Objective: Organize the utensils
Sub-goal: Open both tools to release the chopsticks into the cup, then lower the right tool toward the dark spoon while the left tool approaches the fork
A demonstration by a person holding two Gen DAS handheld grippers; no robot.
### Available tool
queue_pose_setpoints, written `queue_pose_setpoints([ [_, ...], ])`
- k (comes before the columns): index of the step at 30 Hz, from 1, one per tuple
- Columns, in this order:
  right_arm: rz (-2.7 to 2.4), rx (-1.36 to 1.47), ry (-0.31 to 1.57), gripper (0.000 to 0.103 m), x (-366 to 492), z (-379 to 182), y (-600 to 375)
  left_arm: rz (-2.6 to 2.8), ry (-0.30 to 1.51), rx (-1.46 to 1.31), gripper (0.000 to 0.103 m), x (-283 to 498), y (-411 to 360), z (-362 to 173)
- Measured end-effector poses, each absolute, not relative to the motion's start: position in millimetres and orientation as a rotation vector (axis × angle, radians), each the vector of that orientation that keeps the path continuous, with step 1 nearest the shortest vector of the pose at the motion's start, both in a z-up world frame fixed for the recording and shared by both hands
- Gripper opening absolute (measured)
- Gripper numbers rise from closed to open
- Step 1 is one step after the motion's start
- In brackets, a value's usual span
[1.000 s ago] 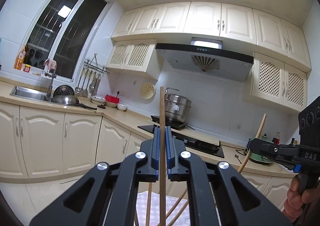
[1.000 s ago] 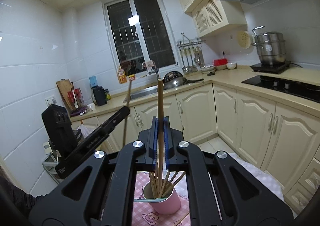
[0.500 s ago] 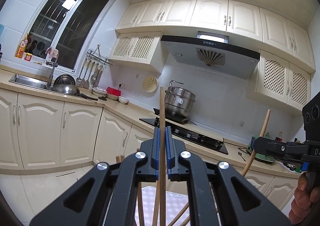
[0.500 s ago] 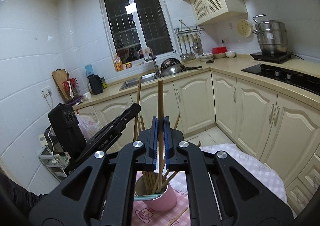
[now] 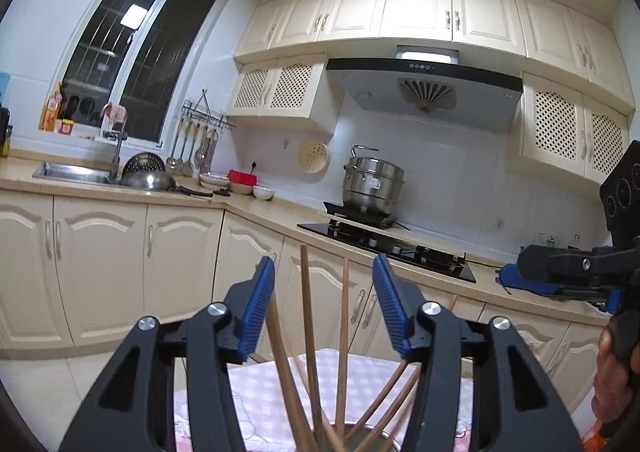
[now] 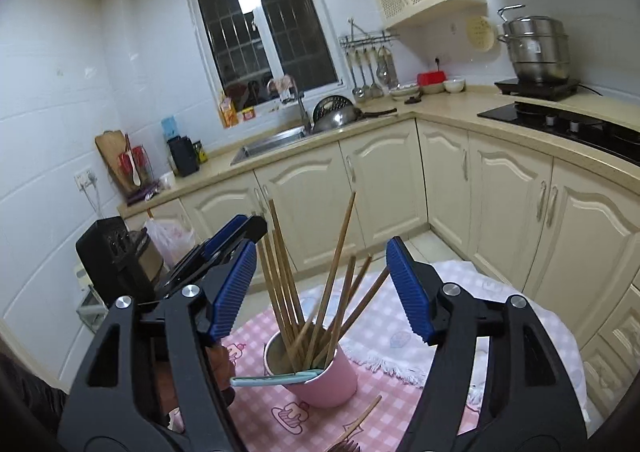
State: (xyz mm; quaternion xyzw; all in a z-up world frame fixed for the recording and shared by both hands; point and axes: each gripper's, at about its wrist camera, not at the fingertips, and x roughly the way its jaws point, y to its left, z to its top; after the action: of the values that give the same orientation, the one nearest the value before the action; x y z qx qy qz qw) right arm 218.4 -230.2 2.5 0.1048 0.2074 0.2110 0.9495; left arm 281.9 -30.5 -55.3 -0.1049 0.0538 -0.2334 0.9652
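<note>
A kitchen with cream cabinets, seen from two hand-held grippers above a small table. Going left to right in the right wrist view, the left gripper (image 6: 224, 244) reaches in from the left edge, its blue pads spread wide with nothing between them. Just right of it, in the middle, a pink cup (image 6: 324, 380) stands upright on a pink checked tablecloth (image 6: 400, 316). A bundle of wooden chopsticks (image 6: 308, 292) stands in the cup, fanned out and leaning against its rim at different angles. A pale green utensil (image 6: 272, 379) lies across the cup's mouth, sticking out to the left. The right gripper (image 6: 320, 288) hangs above the cup, its blue pads spread wide on either side of the chopsticks, touching none of them. One more wooden stick (image 6: 362, 418) lies flat on the cloth in front of the cup. In the left wrist view, chopstick tips (image 5: 324, 332) rise between that gripper's wide-apart pads, again untouched. Behind, a sink (image 5: 72, 171) sits at left, a steel pot (image 5: 374, 181) on the stove (image 5: 384, 248) at right.
</note>
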Motion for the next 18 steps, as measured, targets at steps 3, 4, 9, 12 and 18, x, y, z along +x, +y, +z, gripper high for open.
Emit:
queue_pose_setpoints([
  [3,0.418,0.226,0.415,0.067,213.6,4.6,-234.0,-0.469,0.119,-0.211,0.05,281.5,-28.4,-51.9],
  [4,0.416,0.23,0.411,0.067,212.0,5.7,-235.4,-0.468,0.117,-0.211,0.051,278.9,-26.9,-50.3],
  [9,0.396,0.259,0.397,0.074,199.9,7.1,-247.1,-0.459,0.109,-0.204,0.063,265.1,-21.1,-42.6],
  [12,0.379,0.293,0.405,0.078,193.8,4.3,-257.7,-0.444,0.112,-0.198,0.076,254.4,-13.4,-39.9],
  [18,0.317,0.362,0.5,0.087,183.4,-29.7,-278.8,-0.389,0.176,-0.179,0.093,240.0,2.3,-44.9],
])
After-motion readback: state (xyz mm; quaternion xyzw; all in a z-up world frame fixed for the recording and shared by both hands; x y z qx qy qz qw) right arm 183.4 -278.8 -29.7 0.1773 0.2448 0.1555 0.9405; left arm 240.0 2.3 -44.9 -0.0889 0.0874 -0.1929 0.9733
